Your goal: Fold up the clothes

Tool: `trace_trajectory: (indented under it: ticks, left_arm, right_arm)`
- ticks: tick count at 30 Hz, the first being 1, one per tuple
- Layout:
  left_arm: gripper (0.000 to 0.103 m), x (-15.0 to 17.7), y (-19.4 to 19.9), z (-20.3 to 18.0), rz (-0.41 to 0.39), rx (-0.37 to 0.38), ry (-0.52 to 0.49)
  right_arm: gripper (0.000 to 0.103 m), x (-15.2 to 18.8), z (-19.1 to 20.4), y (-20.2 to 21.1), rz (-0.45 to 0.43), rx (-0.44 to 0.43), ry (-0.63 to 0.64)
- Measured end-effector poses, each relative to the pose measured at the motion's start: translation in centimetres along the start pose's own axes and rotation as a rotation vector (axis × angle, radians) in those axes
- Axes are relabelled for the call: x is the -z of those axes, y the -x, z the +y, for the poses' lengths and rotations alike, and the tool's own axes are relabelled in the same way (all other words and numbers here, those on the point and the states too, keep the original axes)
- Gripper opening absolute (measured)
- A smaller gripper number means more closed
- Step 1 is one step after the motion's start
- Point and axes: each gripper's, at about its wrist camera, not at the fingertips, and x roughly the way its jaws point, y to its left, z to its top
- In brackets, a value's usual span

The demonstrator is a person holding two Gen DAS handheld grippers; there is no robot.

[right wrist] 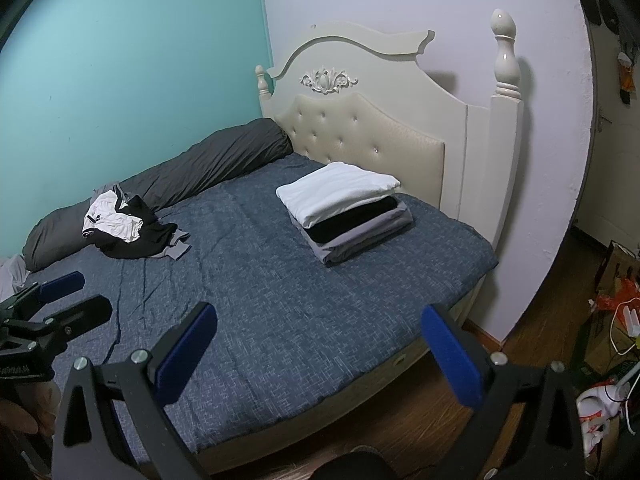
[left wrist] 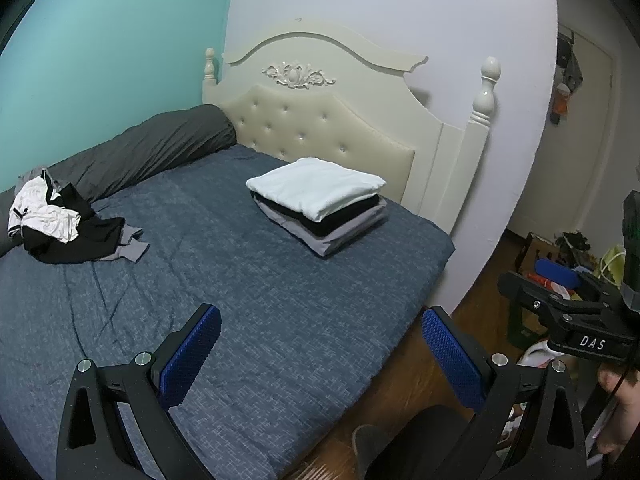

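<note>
Both grippers hang above the foot edge of the bed (left wrist: 280, 300). The left gripper (left wrist: 320, 354) has its blue-padded fingers wide apart, holding nothing; the right gripper (right wrist: 318, 354) is likewise spread and empty, its body lettered "DAS". A folded stack (left wrist: 320, 204), white over black over grey, sits near the headboard (left wrist: 320, 132). A crumpled clothes heap (left wrist: 64, 224) lies by the bed's far edge, against a grey bolster (left wrist: 152, 148).
</note>
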Motion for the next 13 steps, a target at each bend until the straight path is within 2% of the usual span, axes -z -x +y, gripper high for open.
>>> trace_trajectory:
  ticks: [13]
  left_arm:
    - [0.103, 0.07, -0.23, 0.17, 0.007, -0.004, 0.008]
  right_arm:
    - [0.103, 0.18, 0.07, -0.08, 0.004, 0.002, 0.001]
